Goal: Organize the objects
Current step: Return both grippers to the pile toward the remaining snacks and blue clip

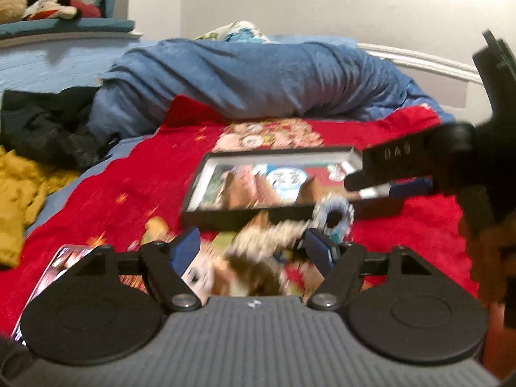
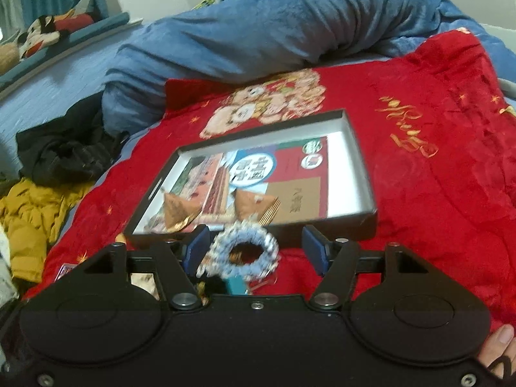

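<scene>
left tongs [image 1: 253, 248]: wide open, holding nothing, over blurred toy [image 1: 258, 258] on red blanket [image 1: 129, 187] | tray [image 2: 354, 161]: on blanket | right tongs [image 2: 254, 248]: wide open, holding nothing, around fluffy ring [image 2: 245, 251] just before tray

Blue duvet [image 2: 274, 22], black clothes [image 1: 48, 122], plush toy [image 1: 51, 4]

A bedroom — bed [image 2: 435, 167], blue duvet [image 2: 258, 22], plush toys [image 1: 51, 3].

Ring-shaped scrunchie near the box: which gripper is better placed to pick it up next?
Right, probably. The scrunchie lies between the open right gripper's fingers, just short of the box. The left gripper is open over other blurred items.
</scene>
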### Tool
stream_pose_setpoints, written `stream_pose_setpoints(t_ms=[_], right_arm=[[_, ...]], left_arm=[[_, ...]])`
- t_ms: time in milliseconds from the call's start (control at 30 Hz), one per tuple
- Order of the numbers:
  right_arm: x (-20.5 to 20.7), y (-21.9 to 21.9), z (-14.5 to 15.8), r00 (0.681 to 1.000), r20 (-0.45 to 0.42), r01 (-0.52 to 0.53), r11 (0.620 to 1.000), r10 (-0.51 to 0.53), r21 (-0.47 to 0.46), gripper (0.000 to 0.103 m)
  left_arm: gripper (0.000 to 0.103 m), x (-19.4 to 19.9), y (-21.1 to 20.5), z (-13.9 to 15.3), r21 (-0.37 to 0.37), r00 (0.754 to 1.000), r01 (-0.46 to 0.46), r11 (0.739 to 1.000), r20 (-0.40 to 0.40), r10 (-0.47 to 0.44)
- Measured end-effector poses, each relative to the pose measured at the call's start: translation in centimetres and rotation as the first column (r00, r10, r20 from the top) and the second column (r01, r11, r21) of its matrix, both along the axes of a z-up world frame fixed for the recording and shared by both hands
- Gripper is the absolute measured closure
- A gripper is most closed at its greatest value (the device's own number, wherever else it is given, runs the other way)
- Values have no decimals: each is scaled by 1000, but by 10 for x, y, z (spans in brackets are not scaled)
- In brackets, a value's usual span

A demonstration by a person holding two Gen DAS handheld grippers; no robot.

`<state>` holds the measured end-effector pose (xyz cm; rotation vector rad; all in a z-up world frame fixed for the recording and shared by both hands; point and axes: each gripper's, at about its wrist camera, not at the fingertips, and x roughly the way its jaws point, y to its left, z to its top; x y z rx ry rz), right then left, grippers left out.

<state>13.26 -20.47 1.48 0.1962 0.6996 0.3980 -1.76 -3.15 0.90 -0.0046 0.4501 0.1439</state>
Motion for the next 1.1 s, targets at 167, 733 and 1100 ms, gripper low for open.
stream_pose_setpoints(t_ms=[167, 733, 1100], right_arm=[[-10, 8, -10, 997, -35, -74, 997, 72, -35, 40], [-3, 20, -33, 988, -112, -120, 989, 110, -87, 44], [9, 35, -52, 985, -123, -140, 982, 124, -124, 50]], left_arm=[[21, -3, 7, -2, 21, 996, -90, 996, -22, 90], [36, 35, 18, -35, -22, 971, -128, 991, -207, 121], [50, 56, 20, -44, -38, 962, -139, 990, -243, 126]])
